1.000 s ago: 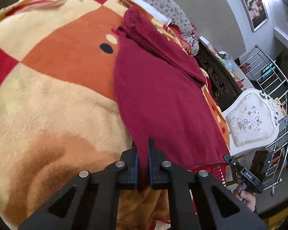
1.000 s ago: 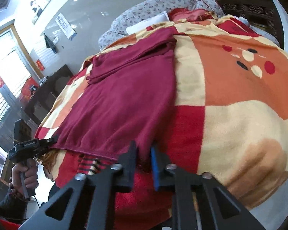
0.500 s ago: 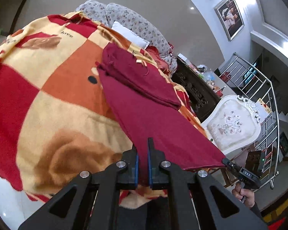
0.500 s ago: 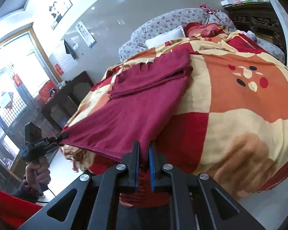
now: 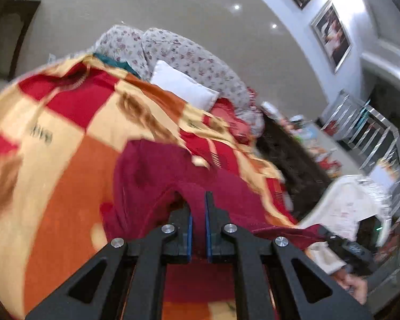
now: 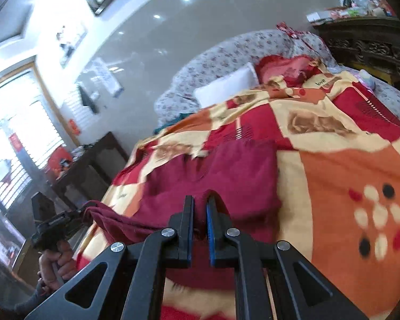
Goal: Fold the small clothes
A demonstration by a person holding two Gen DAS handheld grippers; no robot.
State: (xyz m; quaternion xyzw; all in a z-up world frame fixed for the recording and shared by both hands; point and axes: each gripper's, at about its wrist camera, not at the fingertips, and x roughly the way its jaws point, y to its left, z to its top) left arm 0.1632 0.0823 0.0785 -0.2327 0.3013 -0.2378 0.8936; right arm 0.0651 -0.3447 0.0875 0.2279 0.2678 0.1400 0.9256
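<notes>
Through the left wrist camera I see my left gripper (image 5: 198, 213) clenched on the hem of the maroon garment (image 5: 157, 170), lifted above the checked blanket (image 5: 66, 144). Through the right wrist camera, my right gripper (image 6: 199, 213) pinches the same hem, the cloth doubling over itself on the bed.

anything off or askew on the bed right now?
Nothing stands out. The dark red garment is mid-fold, its near edge pinched in both the left tool and right tool, above the checked blanket. Frames are motion-blurred.
</notes>
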